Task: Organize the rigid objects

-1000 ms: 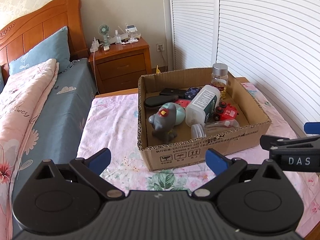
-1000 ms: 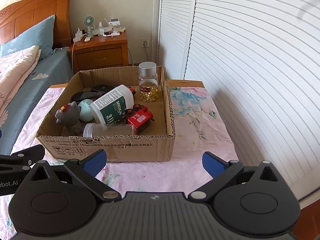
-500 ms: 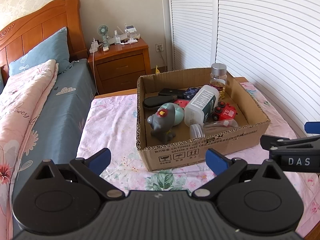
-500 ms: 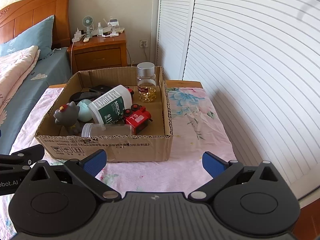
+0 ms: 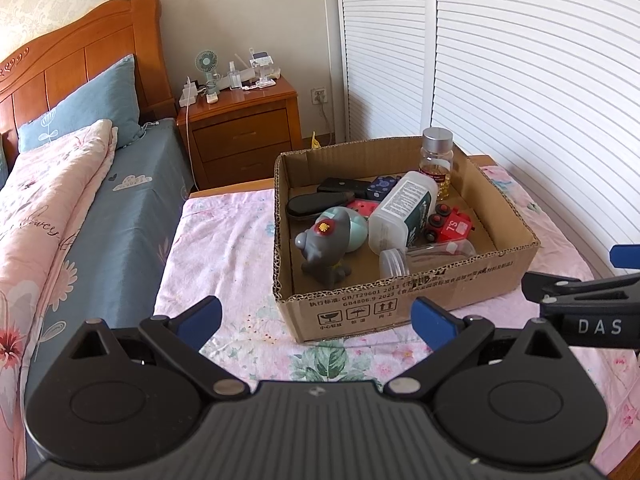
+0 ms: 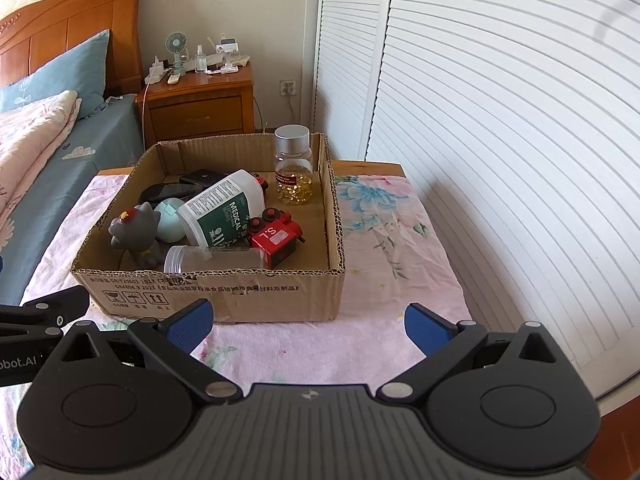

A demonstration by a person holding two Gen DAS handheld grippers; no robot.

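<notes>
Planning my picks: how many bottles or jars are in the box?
3. A capsule jar stands upright in the far right corner; a white bottle lies tilted mid-box; a clear jar lies along the near wall. Others may be hidden under the pile.

1. Cardboard box [image 6: 224, 292], open-topped; access from above is unobstructed.
2. Right part of the box floor is bare beside the red toy car [image 6: 276, 238].
3. Upright capsule jar [image 6: 293, 168] stands in the far right corner.
4. Floral cloth [image 6: 396, 248] right of the box lies free.
5. Louvred doors [image 6: 500, 120] bound the right side.
</notes>
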